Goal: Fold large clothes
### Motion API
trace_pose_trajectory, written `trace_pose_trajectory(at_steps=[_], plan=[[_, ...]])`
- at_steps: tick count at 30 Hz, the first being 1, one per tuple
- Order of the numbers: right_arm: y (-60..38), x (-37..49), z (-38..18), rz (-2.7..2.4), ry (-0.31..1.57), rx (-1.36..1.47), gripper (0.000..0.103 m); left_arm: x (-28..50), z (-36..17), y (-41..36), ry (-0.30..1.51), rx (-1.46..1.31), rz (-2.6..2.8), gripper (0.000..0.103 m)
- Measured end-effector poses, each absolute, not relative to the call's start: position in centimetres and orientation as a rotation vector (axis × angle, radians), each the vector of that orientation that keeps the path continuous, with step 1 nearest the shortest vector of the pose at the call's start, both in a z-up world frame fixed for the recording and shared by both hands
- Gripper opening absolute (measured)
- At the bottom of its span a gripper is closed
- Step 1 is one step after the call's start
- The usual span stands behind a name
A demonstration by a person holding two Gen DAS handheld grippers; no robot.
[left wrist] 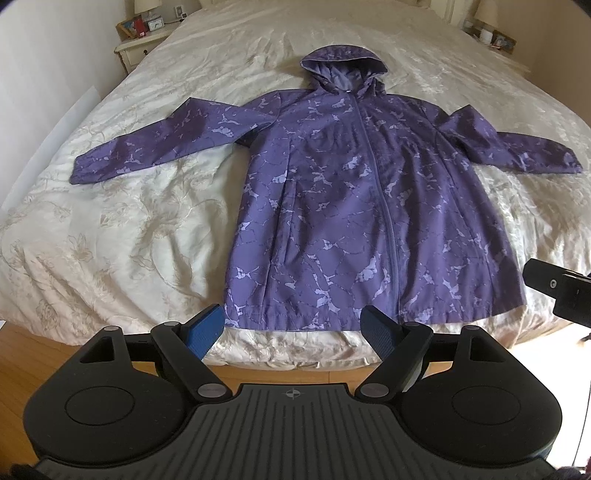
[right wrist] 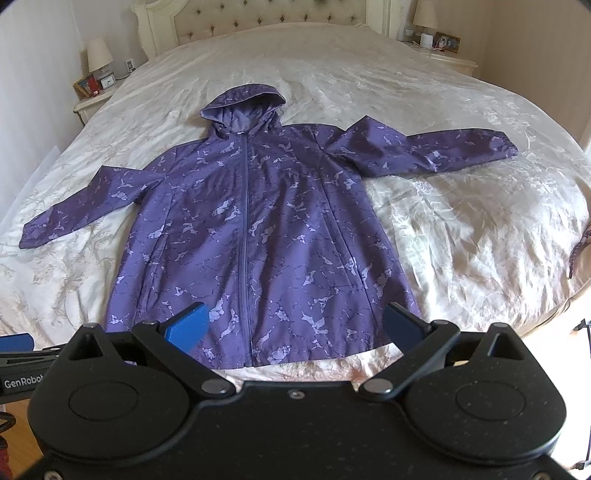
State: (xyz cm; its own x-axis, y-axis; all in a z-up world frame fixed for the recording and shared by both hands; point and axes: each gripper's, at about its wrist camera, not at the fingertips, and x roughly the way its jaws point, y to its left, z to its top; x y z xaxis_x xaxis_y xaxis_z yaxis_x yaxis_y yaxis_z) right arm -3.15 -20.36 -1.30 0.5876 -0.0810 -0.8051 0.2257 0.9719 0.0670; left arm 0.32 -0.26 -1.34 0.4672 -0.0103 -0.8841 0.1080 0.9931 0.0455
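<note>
A purple hooded jacket [left wrist: 351, 192] with a pale leaf print lies flat and zipped, face up on the bed, sleeves spread to both sides, hood at the far end. It also shows in the right wrist view [right wrist: 258, 229]. My left gripper [left wrist: 291, 328] is open and empty, held above the near hem at the foot of the bed. My right gripper [right wrist: 295, 328] is open and empty, also above the near hem. The right gripper's body shows at the right edge of the left wrist view [left wrist: 561, 295].
The bed [left wrist: 129, 229] has a cream floral cover and a tufted headboard [right wrist: 258, 14]. Nightstands with lamps and small items stand at both far corners [left wrist: 140, 40] [right wrist: 447, 55]. Wooden floor [left wrist: 33, 347] lies below the bed's near edge.
</note>
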Motion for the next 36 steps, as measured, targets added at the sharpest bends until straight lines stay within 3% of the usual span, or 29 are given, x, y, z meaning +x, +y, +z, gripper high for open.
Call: trace_pose_trajectory(at_steps=[36], plan=[[-25.6, 5.2, -4.9, -0.070, 1.028, 0.177, 0.099, 7.4, -4.2, -4.7, 1.175, 0.063, -0.025, 0.080]])
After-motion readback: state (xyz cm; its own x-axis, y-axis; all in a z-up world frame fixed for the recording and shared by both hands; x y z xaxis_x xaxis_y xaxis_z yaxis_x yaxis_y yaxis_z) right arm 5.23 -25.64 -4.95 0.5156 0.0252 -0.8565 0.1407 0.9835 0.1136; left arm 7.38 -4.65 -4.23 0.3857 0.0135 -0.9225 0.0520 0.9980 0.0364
